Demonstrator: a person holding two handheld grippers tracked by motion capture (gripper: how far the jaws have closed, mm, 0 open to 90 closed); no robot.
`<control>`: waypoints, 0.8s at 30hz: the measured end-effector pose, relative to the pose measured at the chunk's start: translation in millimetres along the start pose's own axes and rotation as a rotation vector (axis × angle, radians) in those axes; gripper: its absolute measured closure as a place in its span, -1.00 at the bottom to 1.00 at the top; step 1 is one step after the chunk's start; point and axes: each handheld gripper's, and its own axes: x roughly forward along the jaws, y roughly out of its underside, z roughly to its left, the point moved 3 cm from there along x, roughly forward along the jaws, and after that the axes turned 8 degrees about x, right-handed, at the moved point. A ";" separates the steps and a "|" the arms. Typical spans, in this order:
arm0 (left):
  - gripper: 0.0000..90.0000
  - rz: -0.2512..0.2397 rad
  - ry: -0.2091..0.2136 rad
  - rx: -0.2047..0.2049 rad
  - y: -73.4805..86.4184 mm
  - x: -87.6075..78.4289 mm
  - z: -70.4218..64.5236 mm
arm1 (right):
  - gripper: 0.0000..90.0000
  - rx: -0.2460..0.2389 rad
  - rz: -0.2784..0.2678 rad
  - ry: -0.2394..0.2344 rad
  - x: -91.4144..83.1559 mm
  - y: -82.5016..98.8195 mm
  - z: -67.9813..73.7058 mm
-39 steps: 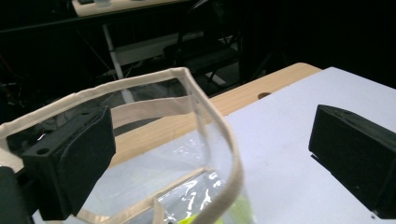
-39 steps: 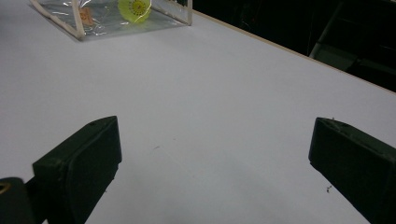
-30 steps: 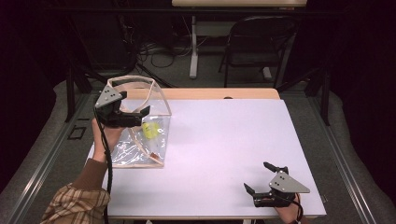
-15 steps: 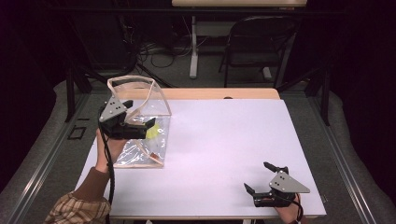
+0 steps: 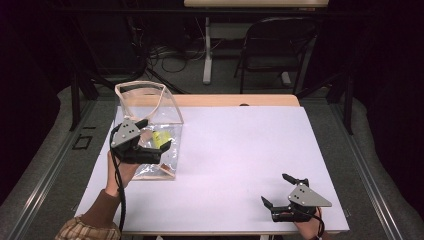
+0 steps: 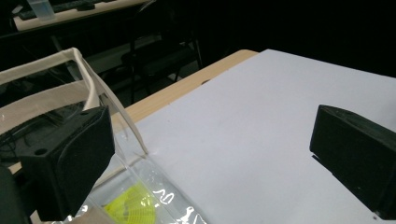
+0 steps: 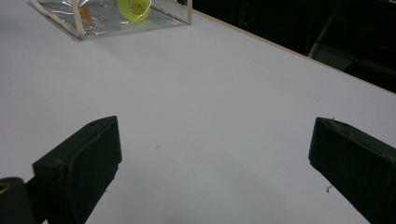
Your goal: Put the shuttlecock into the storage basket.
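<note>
1 desk [image 5: 240,150] with a white top; 1 clear plastic bag [image 5: 150,125] with cream trim; 1 yellow ball [image 5: 160,139] inside that bag; 2 tools, the left tool [image 5: 159,148] and the right tool [image 5: 278,189]; 1 folding chair [image 5: 277,47] behind the desk.

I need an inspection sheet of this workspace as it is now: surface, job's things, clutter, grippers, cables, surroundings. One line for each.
Surface: white table top, wooden edge at the far side.
Job's things: clear bag with beige trim, at the table's left; a yellow object lies inside it.
Clutter: nothing seen.
Grippers: left gripper open, at the bag; right gripper open, low over the table's near right corner.
Cables: black cable trails from the left gripper along the forearm; more cables on the floor behind.
Surroundings: dark room, folding chair beyond the table.
</note>
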 end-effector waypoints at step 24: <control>-1.00 -0.026 0.085 -0.039 48.9 -3.4 -24.0 | -0.95 -0.001 0.002 -0.001 0.5 0.3 0.5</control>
